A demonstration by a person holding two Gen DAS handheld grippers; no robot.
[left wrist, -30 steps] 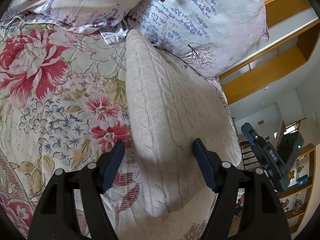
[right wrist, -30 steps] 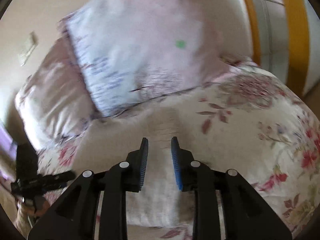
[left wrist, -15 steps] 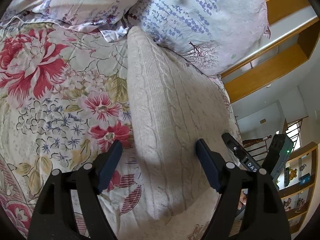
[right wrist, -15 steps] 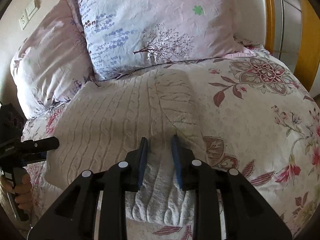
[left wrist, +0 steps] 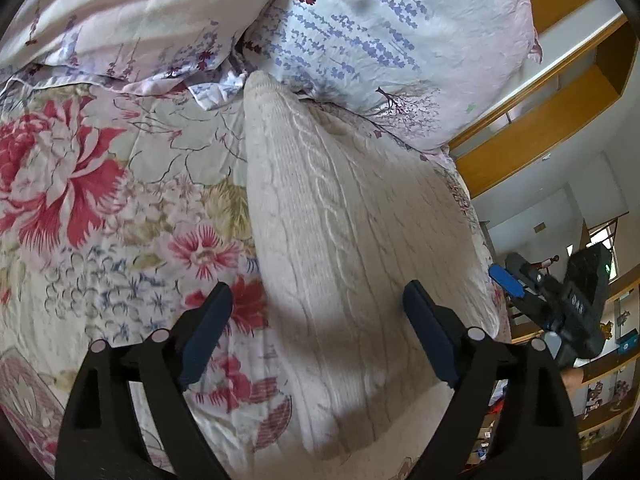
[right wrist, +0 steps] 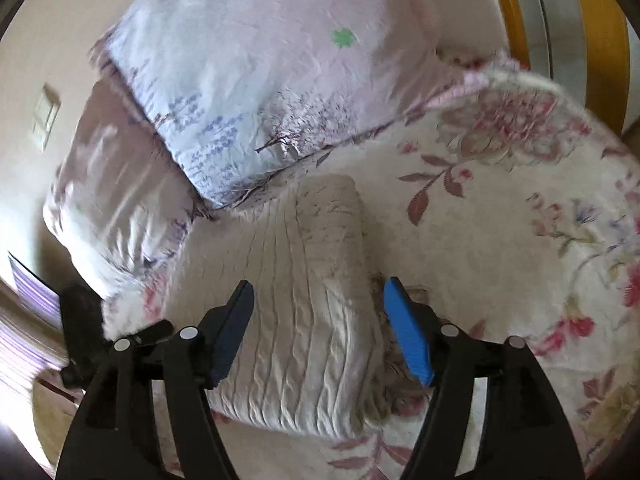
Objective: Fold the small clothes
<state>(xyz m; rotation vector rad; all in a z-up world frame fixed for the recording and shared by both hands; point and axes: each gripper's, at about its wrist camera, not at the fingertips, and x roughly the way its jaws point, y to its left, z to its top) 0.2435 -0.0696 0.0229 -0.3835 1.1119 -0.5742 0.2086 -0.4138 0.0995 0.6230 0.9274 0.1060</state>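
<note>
Cream cable-knit sweater (left wrist: 340, 248) lies folded, ribbed and soft, on the floral quilted bedspread (left wrist: 100, 200) below lavender-print pillows (left wrist: 380, 40). Left gripper (left wrist: 316, 336) and right gripper (right wrist: 320, 332) have just been opening; both gape wide, gripping nothing.

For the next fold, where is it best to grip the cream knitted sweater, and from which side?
Probably the cream knitted sweater at its near folded edge, from the bed's foot side: that edge lies thick and free on the floral quilt, while its far end tucks against the pillow.

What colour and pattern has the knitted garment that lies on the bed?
The knitted garment is cream, with a raised cable-knit pattern. The left wrist view shows it best.
</note>
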